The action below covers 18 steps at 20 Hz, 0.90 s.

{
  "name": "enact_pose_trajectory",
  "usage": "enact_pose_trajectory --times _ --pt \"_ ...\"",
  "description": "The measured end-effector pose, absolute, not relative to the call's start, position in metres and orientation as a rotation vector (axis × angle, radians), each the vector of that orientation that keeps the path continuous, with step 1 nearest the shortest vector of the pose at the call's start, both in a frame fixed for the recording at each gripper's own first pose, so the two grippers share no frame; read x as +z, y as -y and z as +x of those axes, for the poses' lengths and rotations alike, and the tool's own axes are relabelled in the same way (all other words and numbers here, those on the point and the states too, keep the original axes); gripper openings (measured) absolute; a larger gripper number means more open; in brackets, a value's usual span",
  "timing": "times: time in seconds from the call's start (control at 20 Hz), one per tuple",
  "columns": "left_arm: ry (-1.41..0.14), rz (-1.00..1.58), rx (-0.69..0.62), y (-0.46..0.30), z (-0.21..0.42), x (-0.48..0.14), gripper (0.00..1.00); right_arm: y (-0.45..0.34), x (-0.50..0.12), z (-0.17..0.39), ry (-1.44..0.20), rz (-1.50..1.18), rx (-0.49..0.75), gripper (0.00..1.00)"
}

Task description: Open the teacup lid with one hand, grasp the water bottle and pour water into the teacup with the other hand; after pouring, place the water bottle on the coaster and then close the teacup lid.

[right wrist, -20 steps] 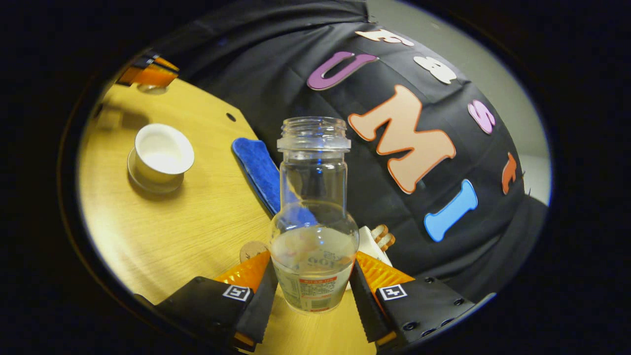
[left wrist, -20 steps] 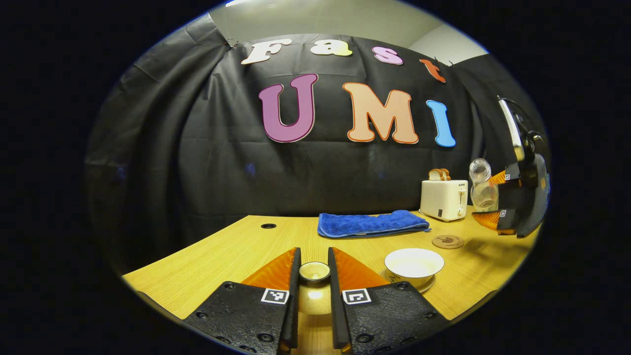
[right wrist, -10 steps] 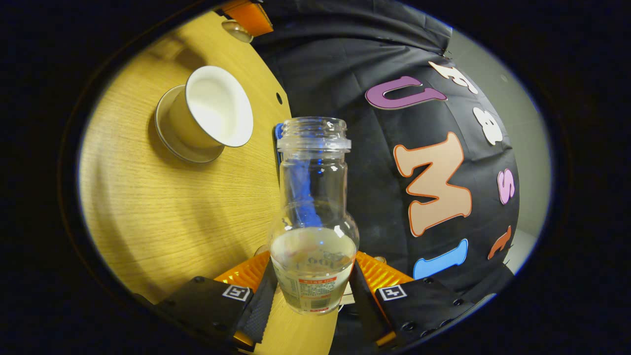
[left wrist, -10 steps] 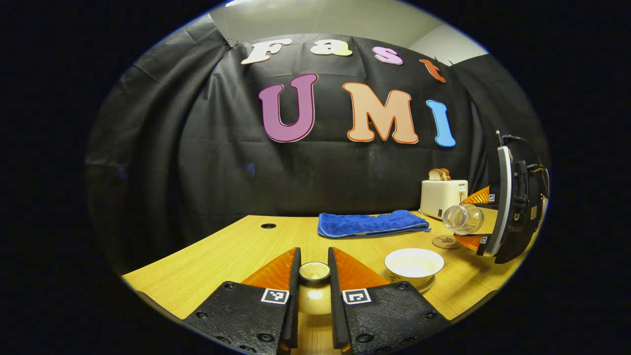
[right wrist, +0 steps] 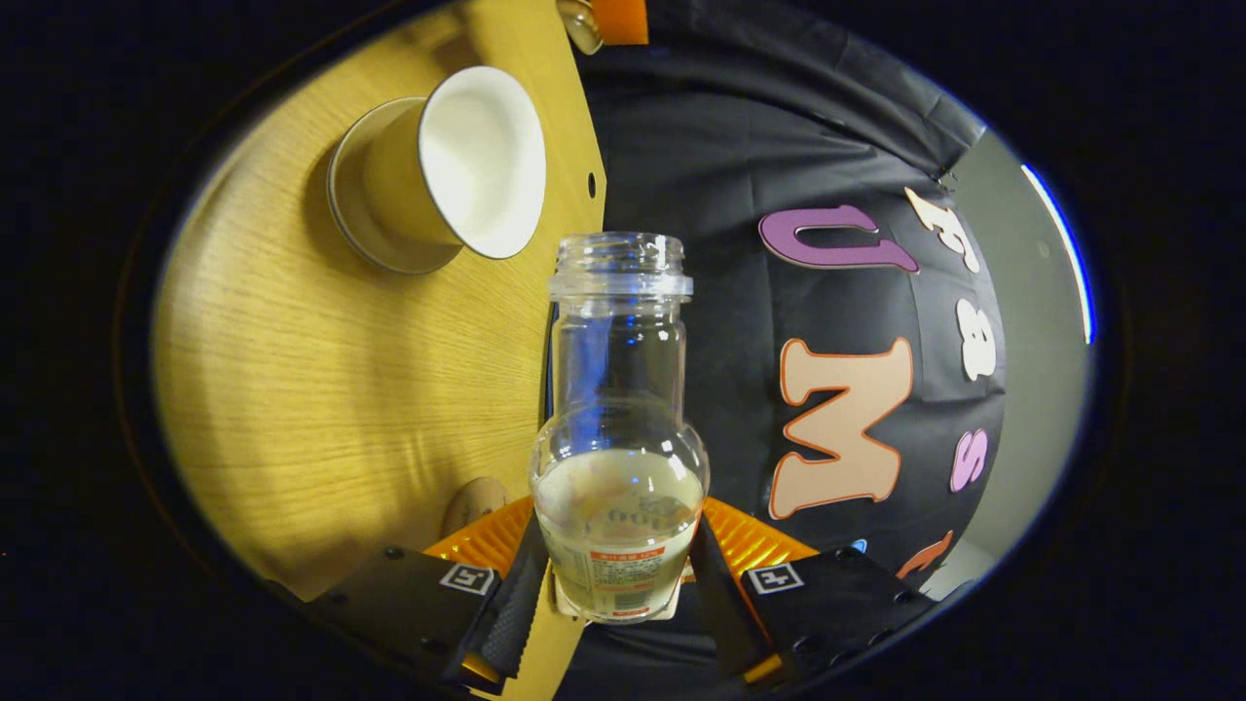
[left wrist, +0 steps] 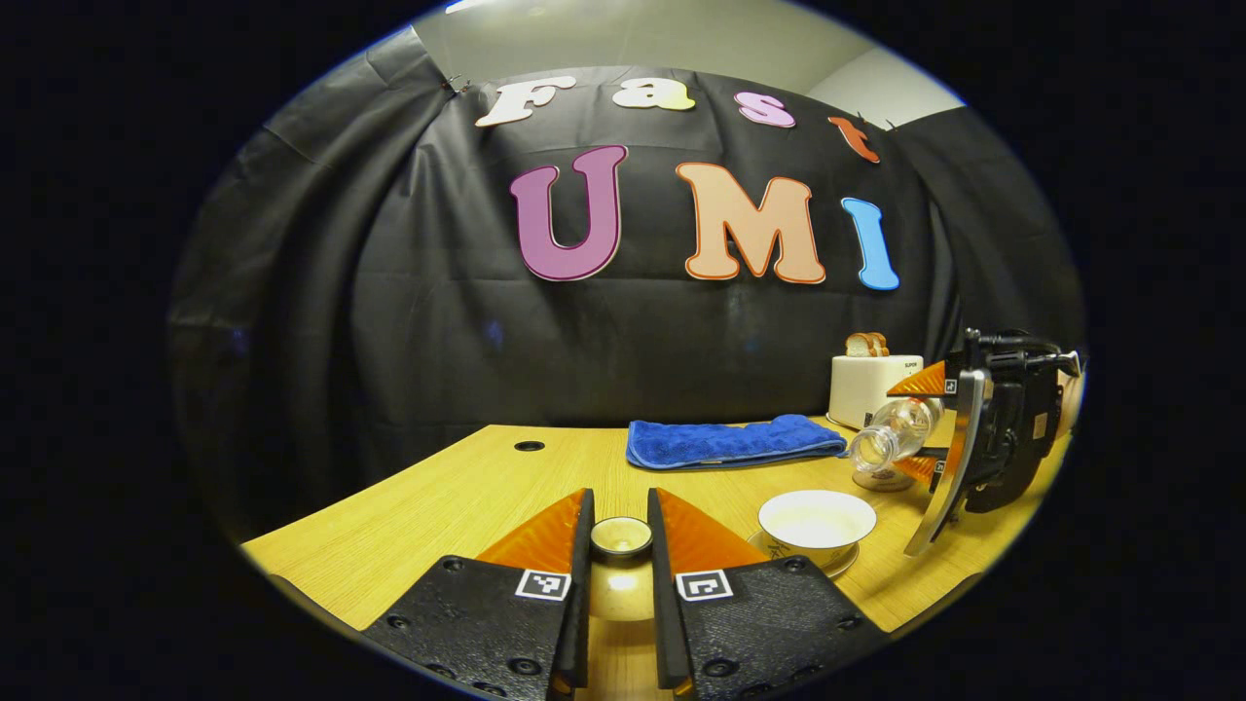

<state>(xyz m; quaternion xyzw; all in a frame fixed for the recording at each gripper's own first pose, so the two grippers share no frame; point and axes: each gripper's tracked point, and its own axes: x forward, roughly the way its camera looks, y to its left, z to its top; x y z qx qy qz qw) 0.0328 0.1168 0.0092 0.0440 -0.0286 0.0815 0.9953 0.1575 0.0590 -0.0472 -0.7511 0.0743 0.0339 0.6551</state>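
My left gripper (left wrist: 620, 545) is shut on the knob of the teacup lid (left wrist: 621, 537), held just above the table. The white teacup (left wrist: 817, 521) stands uncovered on its saucer to the right of it. My right gripper (right wrist: 615, 555) is shut on a clear, capless water bottle (right wrist: 617, 428). In the left gripper view that bottle (left wrist: 891, 433) lies tipped almost flat, mouth pointing left and slightly down, above and just right of the cup. The teacup (right wrist: 458, 166) shows sideways at the upper left of the right gripper view. A round coaster (left wrist: 881, 479) lies right behind the cup, partly hidden by the bottle.
A folded blue towel (left wrist: 732, 440) lies at the back of the wooden table (left wrist: 467, 497). A white toaster (left wrist: 869, 387) with bread slices stands at the back right. A small cable hole (left wrist: 530, 446) sits in the tabletop at the far left.
The right gripper has come down and leftwards toward the cup and rolled over, so the bottle went from upright to nearly horizontal. The left gripper with the lid has stayed still.
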Motion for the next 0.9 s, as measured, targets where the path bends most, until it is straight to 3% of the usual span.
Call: enact_pose_trajectory --times 0.45,0.9 --pt "0.057 0.088 0.163 -0.116 0.032 0.008 0.25 -0.076 -0.022 0.160 -0.019 -1.925 0.074 0.77" --pt "0.057 0.087 0.163 -0.117 0.032 0.008 0.25 -0.079 0.003 0.163 0.044 -1.949 0.037 0.77"
